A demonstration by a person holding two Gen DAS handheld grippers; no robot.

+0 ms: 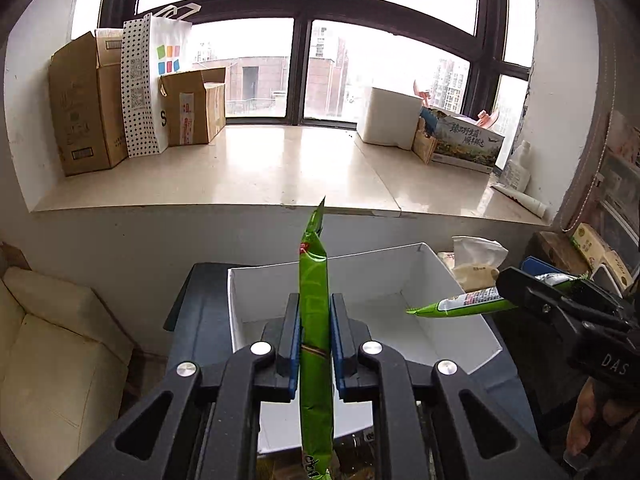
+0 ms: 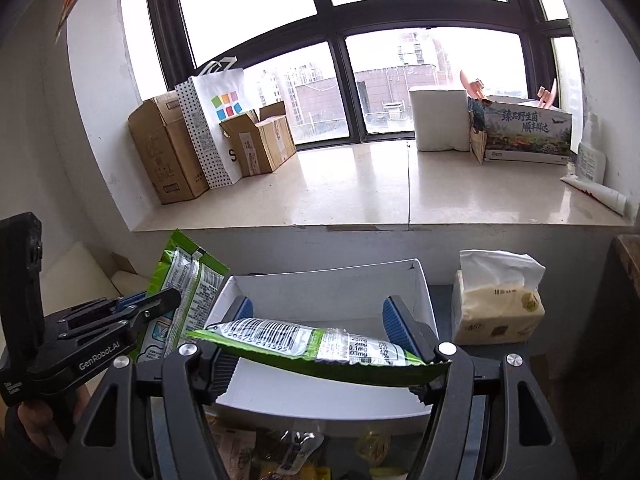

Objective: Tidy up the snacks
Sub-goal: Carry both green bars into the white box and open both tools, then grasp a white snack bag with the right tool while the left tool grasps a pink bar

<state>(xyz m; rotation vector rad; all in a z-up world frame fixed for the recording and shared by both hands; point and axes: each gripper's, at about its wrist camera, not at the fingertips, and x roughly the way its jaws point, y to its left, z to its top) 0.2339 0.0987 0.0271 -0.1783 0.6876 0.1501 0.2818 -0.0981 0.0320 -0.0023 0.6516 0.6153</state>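
While tilted downward, both grippers [image 1: 314,340] [image 2: 316,340] gripping packets [image 1: 316,320] [image 2: 320,350]

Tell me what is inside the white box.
The white box looks empty where visible; the green snack packet in the right hand-held gripper hides part of its floor.

The lower end of the green packet [image 1: 316,360] in my left tongs [image 1: 314,344] runs off the picture's edge at six o'clock, its print there cut short; the loose snacks [image 2: 280,452] below my right tongs [image 2: 320,332] are half hidden behind the frame and too blurred to name; the hand [image 1: 584,420] on the other grip shows only as a sliver at four o'clock; the bottle [image 1: 518,166] at two o'clock on the sill has a label too small to read.
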